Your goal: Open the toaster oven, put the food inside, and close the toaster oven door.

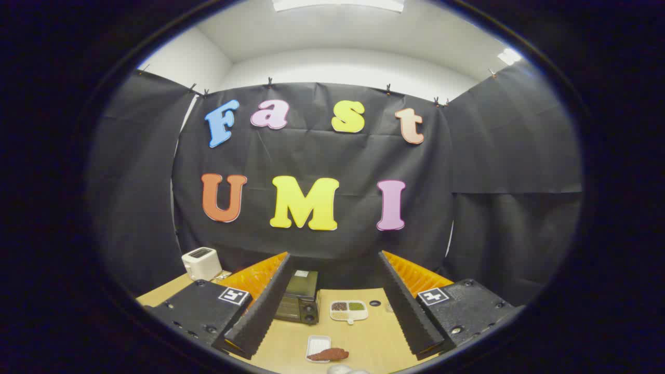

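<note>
Right now the toaster oven [298,298] sits with its door shut on the wooden table [374,337], just inside your left finger at about eleven o'clock from the food. That food [328,355], a reddish-brown piece, lies across a small white tray [317,344] at six o'clock, between the fingers and nearest you. At two o'clock from it sits a divided dish [348,310] of grains. A white toaster [201,262] stands farther off at ten o'clock. Your gripper [332,311] hangs high with its fingers spread wide, holding nothing. Descending steeply, your left finger could clip the oven's top, since it overlaps it already.
</note>
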Demonstrator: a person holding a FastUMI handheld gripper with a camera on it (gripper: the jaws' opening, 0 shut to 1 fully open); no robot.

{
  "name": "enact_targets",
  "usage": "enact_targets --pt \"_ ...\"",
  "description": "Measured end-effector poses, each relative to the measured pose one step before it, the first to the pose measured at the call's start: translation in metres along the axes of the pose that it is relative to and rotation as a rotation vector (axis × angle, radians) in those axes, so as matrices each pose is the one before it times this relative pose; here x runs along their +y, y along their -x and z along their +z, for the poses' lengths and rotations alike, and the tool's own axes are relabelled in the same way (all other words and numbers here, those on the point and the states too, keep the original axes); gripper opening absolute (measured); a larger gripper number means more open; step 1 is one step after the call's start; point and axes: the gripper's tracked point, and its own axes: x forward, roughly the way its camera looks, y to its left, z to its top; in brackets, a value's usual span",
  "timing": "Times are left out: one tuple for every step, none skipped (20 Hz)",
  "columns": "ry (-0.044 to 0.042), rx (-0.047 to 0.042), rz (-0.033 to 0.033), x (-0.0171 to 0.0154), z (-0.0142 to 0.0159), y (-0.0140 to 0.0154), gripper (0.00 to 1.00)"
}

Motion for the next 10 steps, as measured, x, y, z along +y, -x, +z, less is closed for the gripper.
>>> enact_targets --pt "0.00337 0.00056 0.00129 0.00195 0.00072 -0.00281 1.00" --pt "0.00492 0.00311 0.00173 0.00184 -0.00009 -0.00159 1.00" --pt "0.00413 0.00111 0.00413 0.00328 0.00036 -0.00062 1.00" --pt "0.00646 -0.00219 0.00036 0.00193 0.00163 0.00029 1.00" --pt "0.00556 -0.00458 0.00197 0.00149 0.00213 -0.00033 1.00" --pt "0.00041 -0.00312 -0.00201 0.00139 0.00143 -0.00002 1.00" --pt "-0.00120 0.00796 -0.00186 0.00026 -0.00266 -0.00198 1.00" --pt "-0.00688 0.00154 0.00724 0.00240 -0.00160 -0.00110 1.00" --pt "-0.00839 0.00502 0.00070 0.00191 -0.00041 -0.00134 1.00" --pt "-0.00639 0.00437 -0.00335 -0.00047 -0.00124 -0.00116 1.00"
